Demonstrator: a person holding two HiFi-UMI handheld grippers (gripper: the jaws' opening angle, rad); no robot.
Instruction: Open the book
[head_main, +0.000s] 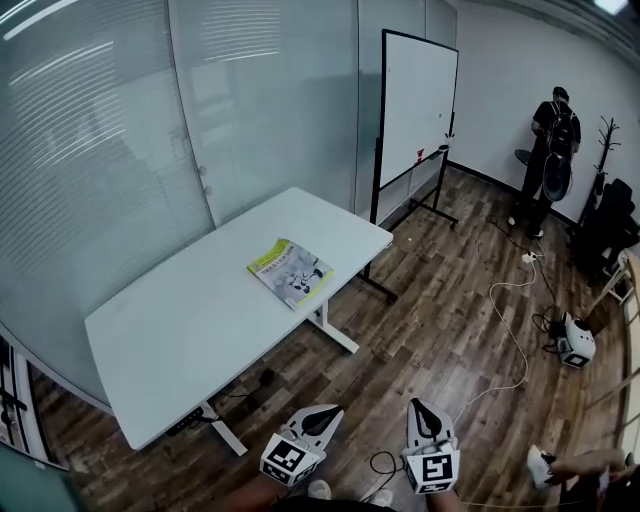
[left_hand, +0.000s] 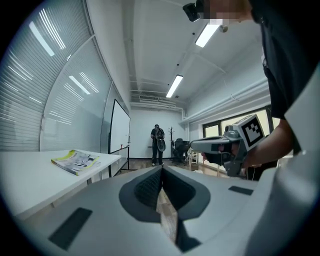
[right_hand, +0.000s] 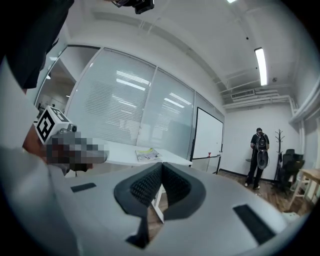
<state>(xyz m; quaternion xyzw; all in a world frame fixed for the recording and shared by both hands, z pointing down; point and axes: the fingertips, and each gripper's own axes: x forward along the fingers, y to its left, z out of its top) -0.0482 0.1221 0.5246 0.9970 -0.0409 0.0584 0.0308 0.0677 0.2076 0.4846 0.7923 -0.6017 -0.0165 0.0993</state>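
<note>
**Well short of the table, both grippers shut and empty**

Head view: the white table (head_main: 190, 330) stands along the glass wall. The book (head_main: 290, 272) lies closed and flat on its top, cover up, in the far half and close to the long edge that faces the room. The left gripper (head_main: 322, 418) and right gripper (head_main: 423, 418) are held side by side over the wood floor, off the table's near end and well apart from the book. A whiteboard (head_main: 418, 100) stands beyond the table's far end, and a person (head_main: 552, 150) stands farther off by the back wall.

Left gripper view: the jaws meet at their tips, with nothing caught between the dark pads (left_hand: 150, 187); only floor shows through the slit below them. The table (left_hand: 25, 180) runs along the left, and the book (left_hand: 75, 161) rests on it near the far end, its edge close to the table's room-side edge. On the side away from the table, the right gripper (left_hand: 196, 145) is held level in a hand (left_hand: 260, 155).

Right gripper view: these jaws are also pressed together and hold nothing, pads (right_hand: 145, 186) touching at the tip. Past them the table (right_hand: 117, 152) crosses the middle distance, the book (right_hand: 148, 155) lying on its far end. The whiteboard (right_hand: 207, 135) stands just beyond that end.
</note>
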